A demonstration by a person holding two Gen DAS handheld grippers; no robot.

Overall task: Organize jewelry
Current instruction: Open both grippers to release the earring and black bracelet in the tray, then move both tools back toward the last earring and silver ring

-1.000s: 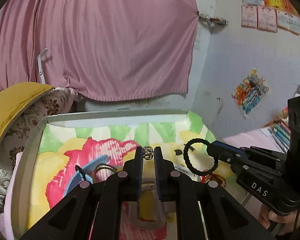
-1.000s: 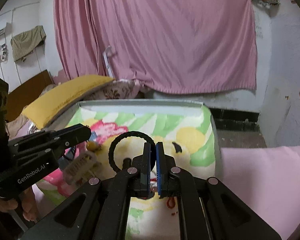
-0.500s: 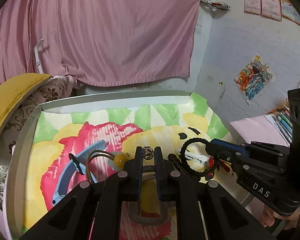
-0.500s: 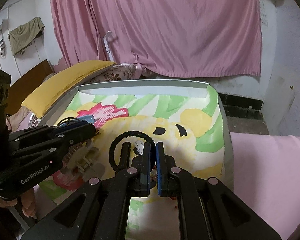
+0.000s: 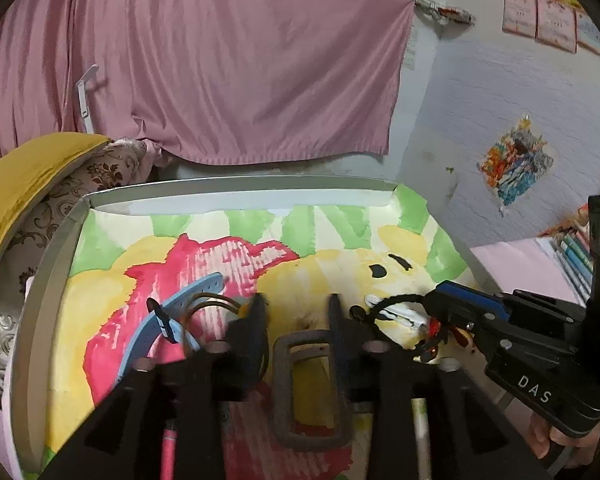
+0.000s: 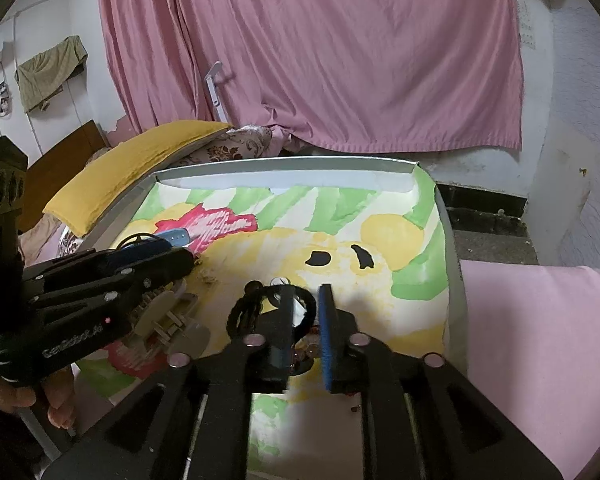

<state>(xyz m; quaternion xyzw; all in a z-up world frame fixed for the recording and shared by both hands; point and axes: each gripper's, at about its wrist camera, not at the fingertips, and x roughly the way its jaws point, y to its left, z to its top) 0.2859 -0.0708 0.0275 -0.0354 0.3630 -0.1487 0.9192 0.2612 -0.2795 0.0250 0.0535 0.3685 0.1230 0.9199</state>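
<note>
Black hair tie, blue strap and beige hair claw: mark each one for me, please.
black hair tie (image 6: 242, 312): right wrist view, on its left arc beside the open fingers.
blue strap (image 5: 188, 294): left wrist view, on the upper perforated stretch.
beige hair claw (image 6: 162, 316): right wrist view, on its body under the left gripper.

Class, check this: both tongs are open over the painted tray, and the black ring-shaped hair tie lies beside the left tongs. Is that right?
Not quite. The black hair tie lies at the right tongs, not the left, as the right wrist view shows. The rest stands: both tongs, left included, are open over the painted tray.
</note>
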